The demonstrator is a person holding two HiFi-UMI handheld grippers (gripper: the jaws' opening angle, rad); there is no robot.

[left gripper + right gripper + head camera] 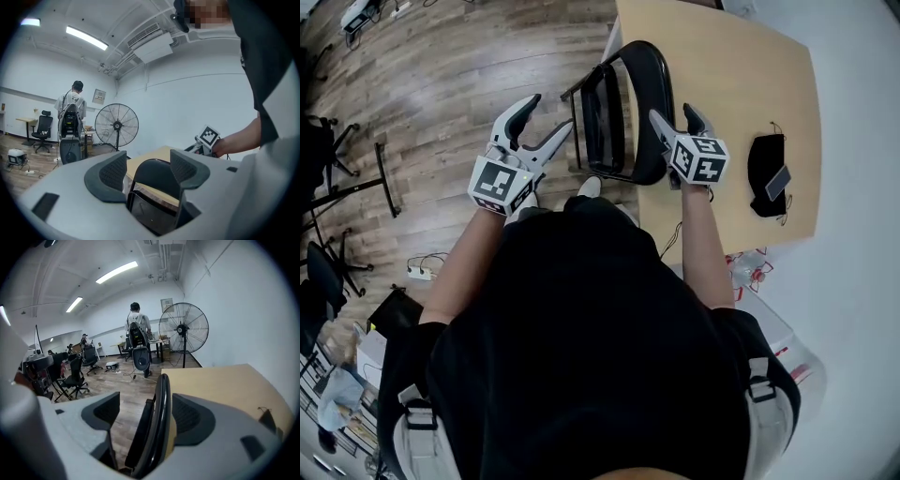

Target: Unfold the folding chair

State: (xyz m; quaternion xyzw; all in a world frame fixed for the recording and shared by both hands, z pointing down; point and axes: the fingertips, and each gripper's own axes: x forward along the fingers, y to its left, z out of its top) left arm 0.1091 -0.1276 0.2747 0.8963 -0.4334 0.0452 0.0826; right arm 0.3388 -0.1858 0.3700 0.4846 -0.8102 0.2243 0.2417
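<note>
Wood-plank floor, white walls, and a ceiling with strip lights and an air-conditioning unit. A pale wooden counter stands beside the wall, with a black pouch near one edge. A pedestal fan stands beyond it. Farther off are a person wearing a backpack and several office chairs.

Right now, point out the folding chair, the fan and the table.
folding chair (656,103), head view, on its black backrest.
fan (183,328), right gripper view, on its hub.
table (741,84), head view, on its bare top.
</note>
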